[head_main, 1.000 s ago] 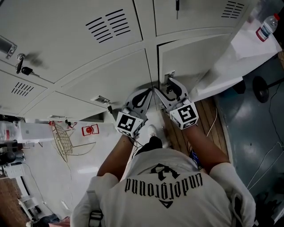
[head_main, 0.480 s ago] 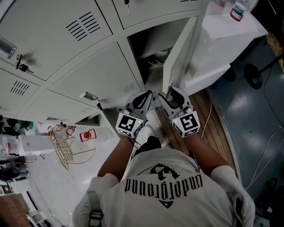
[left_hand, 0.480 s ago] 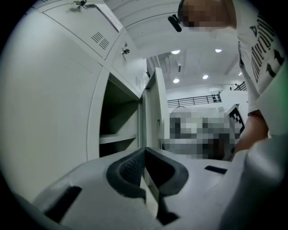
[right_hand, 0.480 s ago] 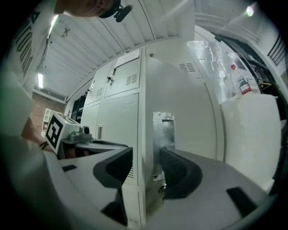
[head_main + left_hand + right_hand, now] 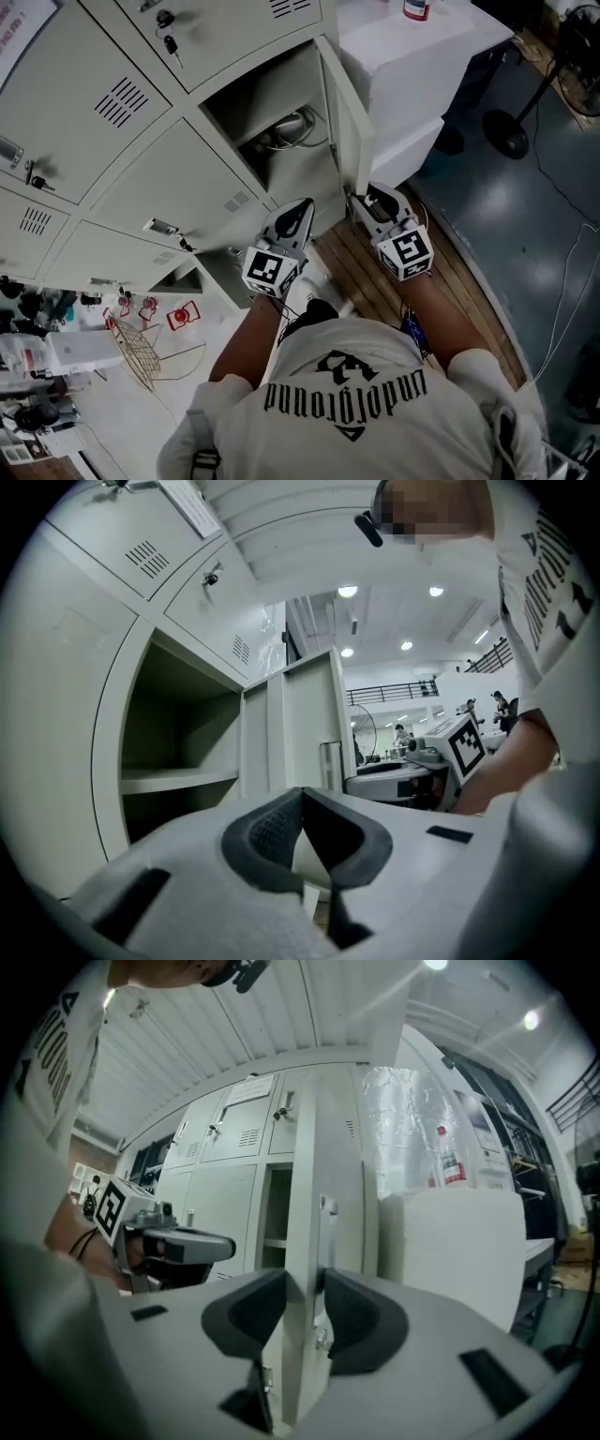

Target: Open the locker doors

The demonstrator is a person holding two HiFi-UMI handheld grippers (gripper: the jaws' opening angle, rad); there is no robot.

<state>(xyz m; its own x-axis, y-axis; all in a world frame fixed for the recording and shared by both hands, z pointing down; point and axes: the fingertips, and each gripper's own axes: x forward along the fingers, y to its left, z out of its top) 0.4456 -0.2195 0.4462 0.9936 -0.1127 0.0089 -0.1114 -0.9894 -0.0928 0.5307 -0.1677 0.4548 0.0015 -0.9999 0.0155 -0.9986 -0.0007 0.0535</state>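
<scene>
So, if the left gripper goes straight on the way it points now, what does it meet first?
Probably the open locker door, straight beyond the left gripper's shut fingers; the open compartment lies just left of that line. Depth is unclear.

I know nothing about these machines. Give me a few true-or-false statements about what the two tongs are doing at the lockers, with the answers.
1. The right tongs clamp the edge of the open locker door. True; they have just been closing, with the door edge between them.
2. The left tongs hold a key. False: they are shut on nothing.
3. A bottle stands on the white box. True.
4. The left tongs touch the open door. False: they are apart from it.
</scene>
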